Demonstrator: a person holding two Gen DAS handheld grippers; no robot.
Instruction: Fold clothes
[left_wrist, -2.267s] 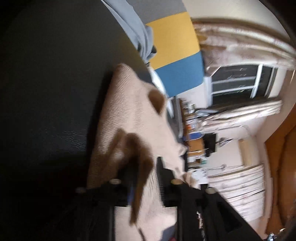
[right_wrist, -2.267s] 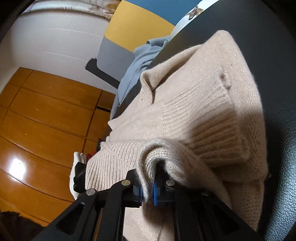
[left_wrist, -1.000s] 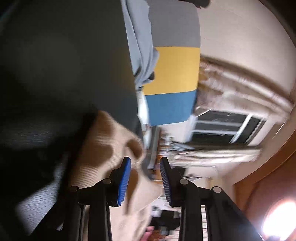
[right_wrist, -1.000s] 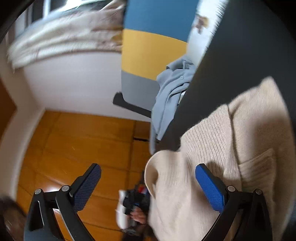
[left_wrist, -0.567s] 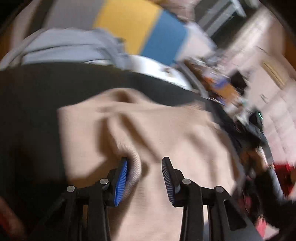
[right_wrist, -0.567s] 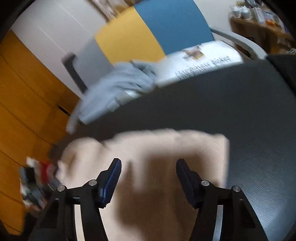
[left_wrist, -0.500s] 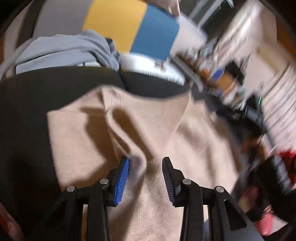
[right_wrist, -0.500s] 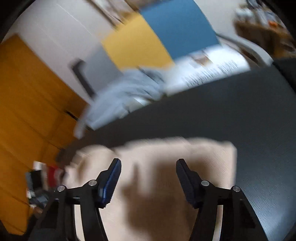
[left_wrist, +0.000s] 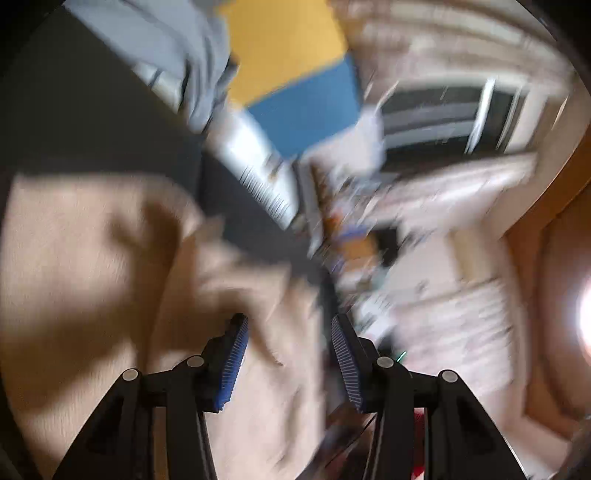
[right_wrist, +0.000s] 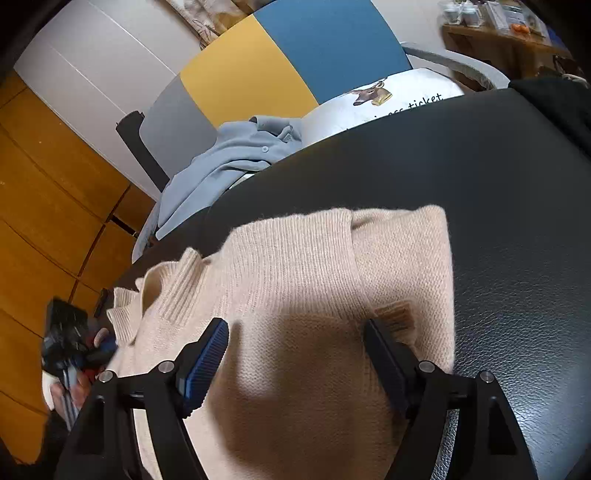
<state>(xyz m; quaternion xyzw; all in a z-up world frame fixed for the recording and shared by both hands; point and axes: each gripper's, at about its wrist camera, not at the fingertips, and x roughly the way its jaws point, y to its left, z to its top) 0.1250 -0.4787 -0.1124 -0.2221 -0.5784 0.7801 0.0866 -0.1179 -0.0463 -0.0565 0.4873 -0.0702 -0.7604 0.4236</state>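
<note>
left gripper (left_wrist: 288, 360): my fingers are spreading, blue pads facing each other, nothing pinched between them; the view is blurred
right gripper (right_wrist: 295, 360): my fingers are spreading wide, tilted downward, pads clear of any grip
left fingers (left_wrist: 234, 360): black, blue ribbed pads
right fingers (right_wrist: 205, 356): same

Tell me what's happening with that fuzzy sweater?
Someone is folding clothes with a gripper in each hand. The beige sweater lies folded on the black table. The right gripper hangs just above it, jaws opening, pinching nothing. The left gripper is over the sweater's edge, also opening and empty, though that view is blurry. A blue-grey shirt waits in a heap at the table's far edge.
</note>
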